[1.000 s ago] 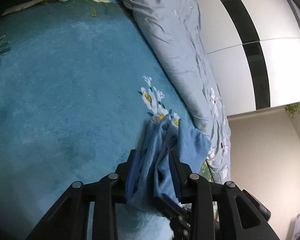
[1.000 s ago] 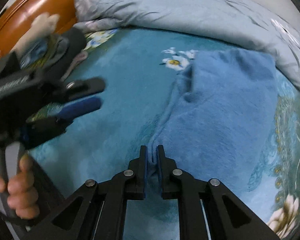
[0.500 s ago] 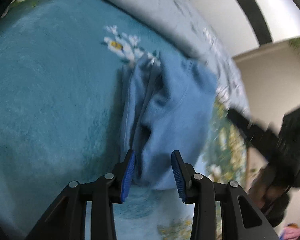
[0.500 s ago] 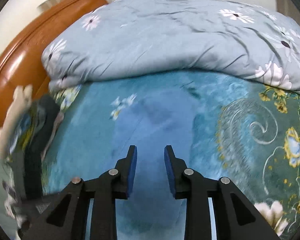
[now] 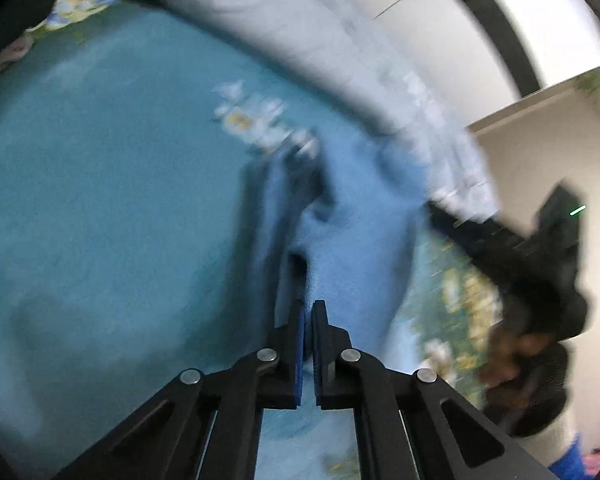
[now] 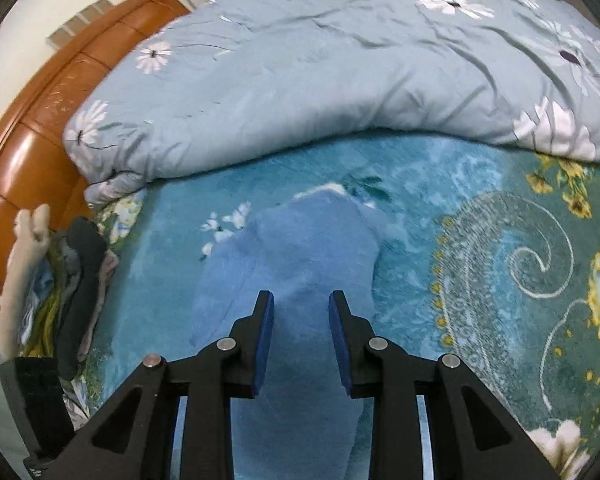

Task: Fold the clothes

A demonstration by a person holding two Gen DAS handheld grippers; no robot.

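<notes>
A blue fleece garment (image 5: 352, 240) lies bunched lengthwise on the teal floral bedspread (image 5: 100, 200). In the blurred left wrist view, my left gripper (image 5: 307, 308) is at the garment's near edge, its jaws shut, and a crease of the cloth runs into the fingertips. The right wrist view shows the garment (image 6: 300, 264) as a long strip running away from me. My right gripper (image 6: 301, 300) hangs over its near part, open, with cloth below the gap and the pads off it. That gripper's black body (image 5: 512, 248) and the hand holding it (image 5: 512, 348) show at the right of the left view.
A rolled grey-blue floral duvet (image 6: 340, 80) lies along the far side of the bed. A wooden headboard (image 6: 32, 140) stands at the left, with a pile of other clothes (image 6: 76, 280) beside it. A white wardrobe with a black stripe (image 5: 480, 20) is behind the bed.
My left gripper's jaws closed at the garment's near edge. The right gripper let go of the cloth, opened and swung round to face the duvet.
</notes>
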